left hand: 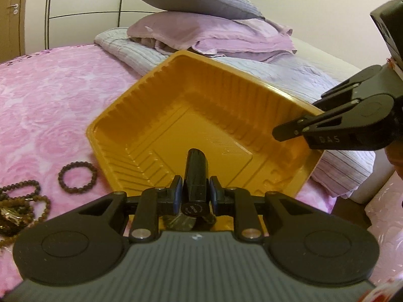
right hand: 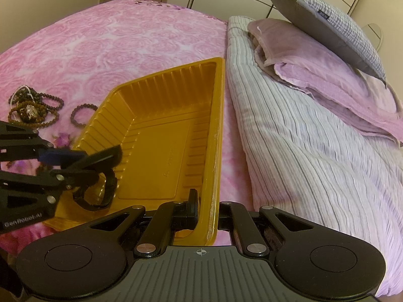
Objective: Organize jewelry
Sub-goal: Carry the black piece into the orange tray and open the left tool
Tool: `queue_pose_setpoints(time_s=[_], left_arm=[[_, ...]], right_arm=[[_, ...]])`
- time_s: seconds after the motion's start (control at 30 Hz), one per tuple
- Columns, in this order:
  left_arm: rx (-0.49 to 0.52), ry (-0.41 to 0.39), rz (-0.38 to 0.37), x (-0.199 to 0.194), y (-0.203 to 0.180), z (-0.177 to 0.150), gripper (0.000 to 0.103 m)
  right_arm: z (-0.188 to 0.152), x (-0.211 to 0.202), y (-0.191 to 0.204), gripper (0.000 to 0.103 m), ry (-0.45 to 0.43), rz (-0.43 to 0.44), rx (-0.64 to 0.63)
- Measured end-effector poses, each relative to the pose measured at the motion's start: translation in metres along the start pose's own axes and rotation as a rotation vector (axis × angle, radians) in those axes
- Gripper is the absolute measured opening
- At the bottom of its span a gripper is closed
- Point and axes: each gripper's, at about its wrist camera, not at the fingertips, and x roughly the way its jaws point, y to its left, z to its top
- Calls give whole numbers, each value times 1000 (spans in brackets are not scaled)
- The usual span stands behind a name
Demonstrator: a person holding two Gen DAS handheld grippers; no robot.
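Observation:
An orange plastic tray (left hand: 176, 105) lies on the pink bedspread, its far corner propped against a striped quilt. My left gripper (left hand: 196, 186) is shut on a black wristwatch (left hand: 196, 171), whose strap sticks out forward over the tray's near edge. In the right wrist view the watch (right hand: 100, 193) hangs as a loop from the left gripper (right hand: 100, 161), just above the tray's near left corner. My right gripper (right hand: 205, 209) is shut on the tray's side rim (right hand: 219, 125); the left wrist view shows the right gripper (left hand: 284, 132) coming in from the right.
A dark beaded bracelet (left hand: 77, 178) lies on the bedspread left of the tray, with a tangled pile of bead strings (left hand: 20, 206) beyond it. The striped quilt (right hand: 302, 151), a folded lilac blanket (right hand: 314, 70) and a grey pillow (right hand: 327, 25) are stacked to the right.

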Motion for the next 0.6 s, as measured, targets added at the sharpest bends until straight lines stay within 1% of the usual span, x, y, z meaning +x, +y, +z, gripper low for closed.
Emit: queue_pose_setpoints(time_s=[0.07,0.27,0.43,0.6], left_arm=[[-5,-3,-11,-1,0,-1,26],[-17,-24,9,-15,9,-4,30],[-60,-41,65,-36,27,-11,28],[-119,-32,118,-49,51,-23,28]], right_arm=[[0,0,0,6,0,2,0],[-1,1,1,6,1,1,3],[-1,1,1,6,1,1,5],[-1,1,0,6,2,0,7]])
